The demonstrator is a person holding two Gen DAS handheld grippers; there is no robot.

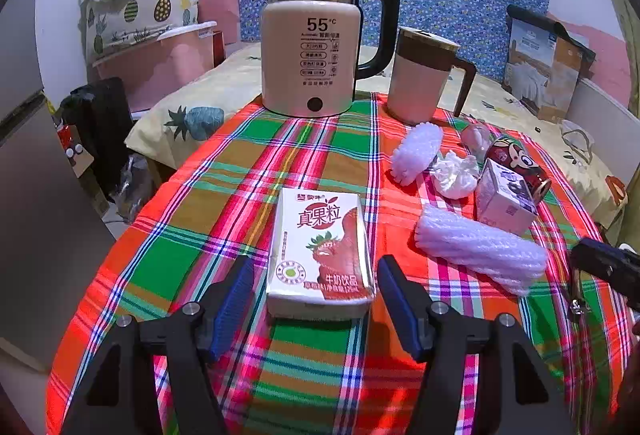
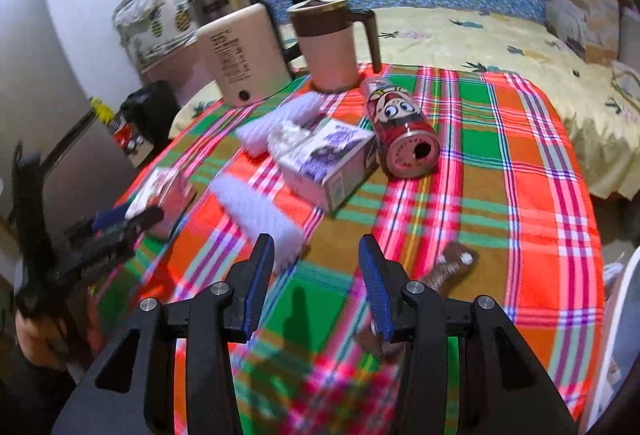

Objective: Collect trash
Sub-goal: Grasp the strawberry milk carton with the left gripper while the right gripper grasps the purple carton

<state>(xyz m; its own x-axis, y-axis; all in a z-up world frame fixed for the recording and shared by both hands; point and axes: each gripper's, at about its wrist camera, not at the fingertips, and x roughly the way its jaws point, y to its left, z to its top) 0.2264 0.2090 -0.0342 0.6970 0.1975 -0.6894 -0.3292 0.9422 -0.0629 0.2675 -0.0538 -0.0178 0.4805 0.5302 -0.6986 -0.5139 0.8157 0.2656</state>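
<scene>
Plaid cloth (image 1: 224, 171); milk carton (image 1: 320, 247) lengthwise, flat.

Carton (image 1: 320, 251) lies before kettle (image 1: 310, 43); mug (image 1: 420, 75) stands right of kettle.

My left wrist camera sits just behind its two fingers, angled down across the plaid tablecloth (image 1: 224, 171), close over the strawberry milk carton (image 1: 320, 255) and facing the electric kettle (image 1: 312, 47) squarely. My right wrist camera looks down the same way from further right, over a bare patch of cloth, with the cartoon can (image 2: 400, 127) ahead. Both views share the kettle, the lidded mug (image 1: 420, 75), the small purple box (image 1: 506, 195) and the foam sleeves. Each view catches the other gripper at its edge.
</scene>
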